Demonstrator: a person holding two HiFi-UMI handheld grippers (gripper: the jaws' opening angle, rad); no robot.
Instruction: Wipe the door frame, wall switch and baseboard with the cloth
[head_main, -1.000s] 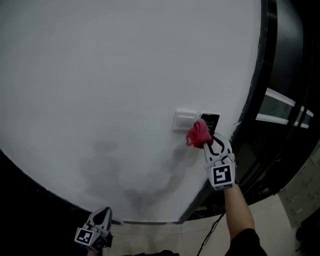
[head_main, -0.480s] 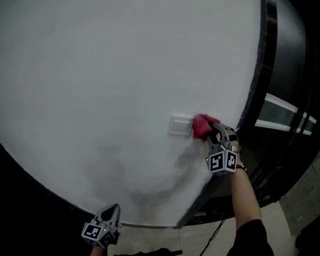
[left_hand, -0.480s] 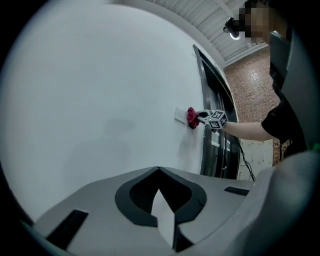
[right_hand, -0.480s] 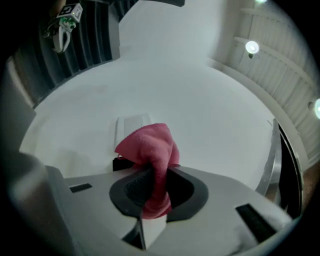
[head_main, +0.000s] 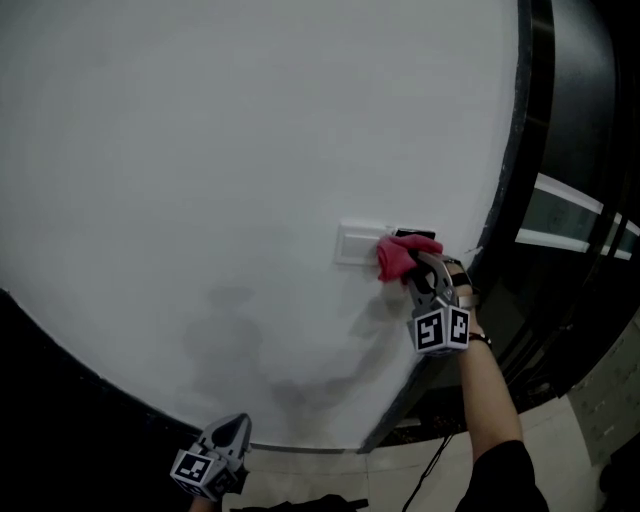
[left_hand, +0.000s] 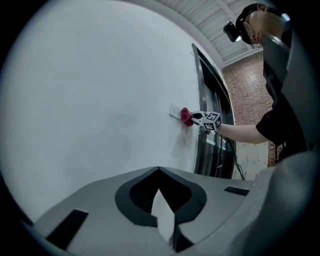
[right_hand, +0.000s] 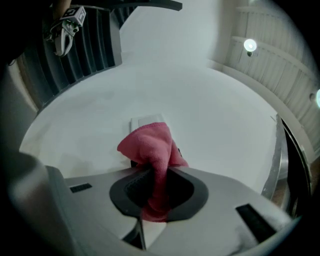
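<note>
cloth (head_main: 398, 258) slid left, seemingly onto switch (head_main: 355, 243)

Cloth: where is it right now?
In the head view, right of centre: the cloth is clamped in the right tongs, pressed against the right edge of the wall switch.

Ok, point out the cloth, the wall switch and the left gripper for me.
cloth (head_main: 400, 258): head view, middle of the red bunch.
wall switch (head_main: 356, 243): head view, bare white plate left of the cloth.
left gripper (head_main: 238, 425): head view, between its closed fingertips.
</note>
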